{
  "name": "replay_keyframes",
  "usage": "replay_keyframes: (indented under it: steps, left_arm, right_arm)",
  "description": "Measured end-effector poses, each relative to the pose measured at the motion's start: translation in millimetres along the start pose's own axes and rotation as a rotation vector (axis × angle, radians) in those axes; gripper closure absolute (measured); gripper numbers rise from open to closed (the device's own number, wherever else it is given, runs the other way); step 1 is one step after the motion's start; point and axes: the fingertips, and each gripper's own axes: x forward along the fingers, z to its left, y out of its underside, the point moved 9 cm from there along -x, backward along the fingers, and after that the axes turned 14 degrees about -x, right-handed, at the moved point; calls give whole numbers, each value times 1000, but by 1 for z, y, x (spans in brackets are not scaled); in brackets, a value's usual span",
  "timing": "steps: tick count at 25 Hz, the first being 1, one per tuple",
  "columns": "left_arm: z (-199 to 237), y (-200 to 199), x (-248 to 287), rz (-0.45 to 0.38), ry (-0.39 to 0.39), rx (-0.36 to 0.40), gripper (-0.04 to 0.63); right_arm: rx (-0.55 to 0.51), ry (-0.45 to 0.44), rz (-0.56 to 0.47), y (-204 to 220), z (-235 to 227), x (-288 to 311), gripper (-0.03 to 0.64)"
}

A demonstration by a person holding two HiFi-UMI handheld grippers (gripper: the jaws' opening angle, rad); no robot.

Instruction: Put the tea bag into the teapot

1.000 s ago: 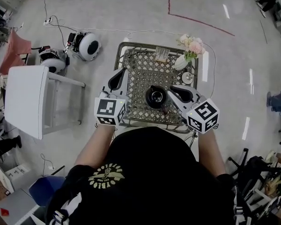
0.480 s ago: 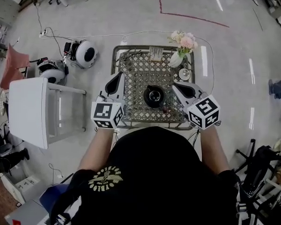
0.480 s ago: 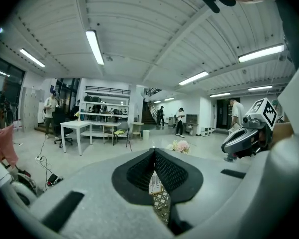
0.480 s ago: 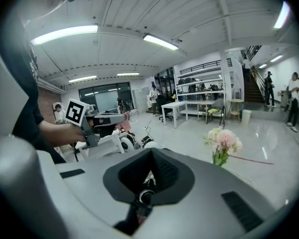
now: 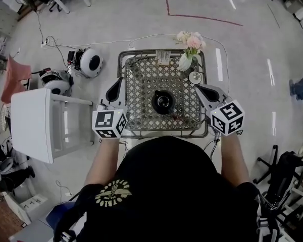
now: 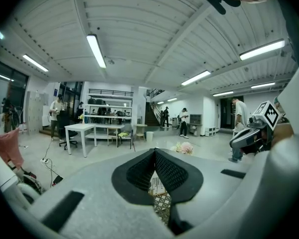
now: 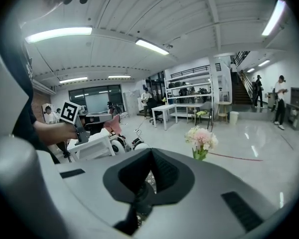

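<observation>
The black teapot [image 5: 162,102] stands without a lid in the middle of the metal lattice table [image 5: 141,74]. A small reddish bit [image 5: 178,118] lies on the lattice just front-right of the pot; I cannot tell whether it belongs to the tea bag. No tea bag shows clearly anywhere. My left gripper [image 5: 120,80] [image 6: 154,152] hovers over the table's left edge, shut and empty. My right gripper [image 5: 197,86] [image 7: 150,152] hangs at the table's right edge, a hand's width from the pot, its pads together with nothing between them.
A vase of pink flowers [image 5: 188,43], a small white dish [image 5: 195,77] and a card [image 5: 163,58] occupy the table's far side. A white side table [image 5: 33,125] stands to the left. Two round white machines [image 5: 91,62] and cables lie on the floor.
Both grippers have drawn outward from the teapot, the right one clearly off to the right. The reddish bit stays on the lattice beside the pot.
</observation>
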Motion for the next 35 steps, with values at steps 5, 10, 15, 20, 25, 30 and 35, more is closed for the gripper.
replay_keyframes:
  steps: [5,10,15,20,25,30,35]
  left_arm:
    - [8,-3,-14,-18,-52,-5,598]
    - [2,-2,-30,-39,-81,1,598]
    - [-17,5,-43,-51,-67,17,598]
    - [-38,12,-65,-60,-69,21,598]
    - [-51,18,-90,-69,-77,20,598]
    - [-63,25,-108,-76,-91,27,598]
    - [-73,26,-124,-88,-103,29,598]
  right_arm:
    - [-3,56,6,9,-9,-23,607]
    - [5,225,-49,10,-16,-57,607]
    - [-29,361,-102,14,-10,-91,607]
    - [-48,361,-109,22,4,-117,607]
    - [-50,335,-118,25,22,-132,607]
    - [-52,299,-121,31,32,-135,607]
    - [-54,277,-126,33,39,-141,607]
